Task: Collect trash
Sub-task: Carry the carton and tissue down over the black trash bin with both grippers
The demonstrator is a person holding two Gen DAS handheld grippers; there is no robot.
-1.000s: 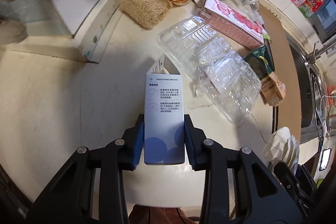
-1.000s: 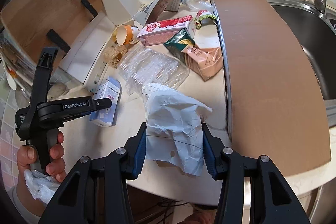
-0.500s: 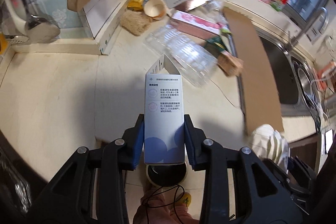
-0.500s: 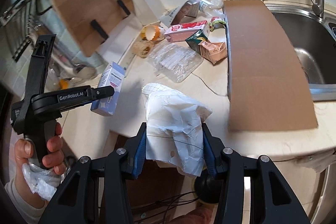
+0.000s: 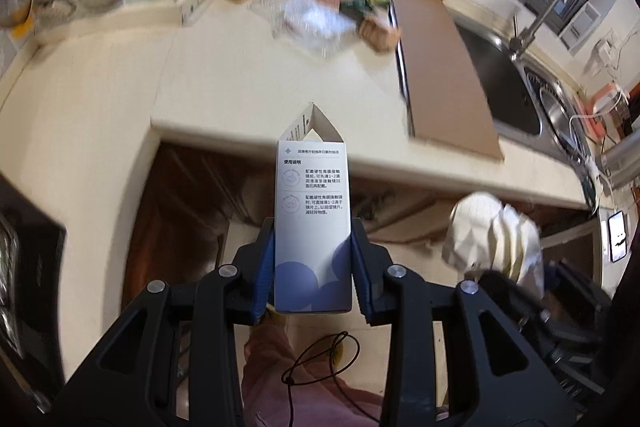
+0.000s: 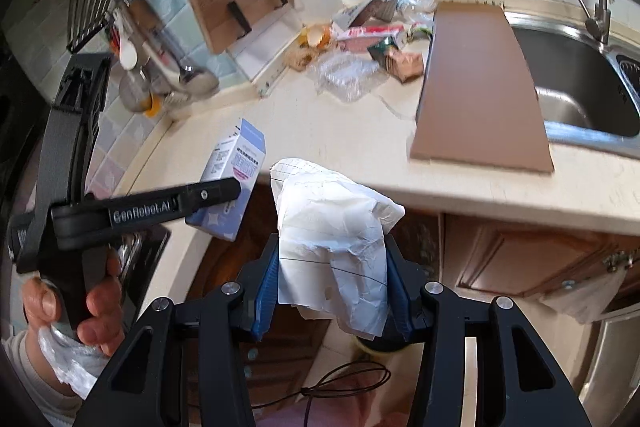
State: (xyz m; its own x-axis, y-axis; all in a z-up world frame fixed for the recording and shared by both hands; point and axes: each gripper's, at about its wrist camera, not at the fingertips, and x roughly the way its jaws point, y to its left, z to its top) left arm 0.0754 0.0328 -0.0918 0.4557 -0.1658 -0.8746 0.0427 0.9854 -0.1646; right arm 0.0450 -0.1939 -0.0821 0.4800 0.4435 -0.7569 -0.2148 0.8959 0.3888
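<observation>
Landmark: countertop (image 6: 360,147). Left gripper (image 5: 313,267) clamps a small white-and-blue carton (image 5: 312,223), held upright in the air just off the countertop's front edge, above the cabinet doors. To its right, right gripper (image 6: 332,287) is closed on a crumpled white paper (image 6: 332,239), also off the front edge. Remaining trash pile (image 6: 360,55) lies at the back of the countertop, left of the brown board (image 6: 476,83) beside the sink (image 6: 580,87).
</observation>
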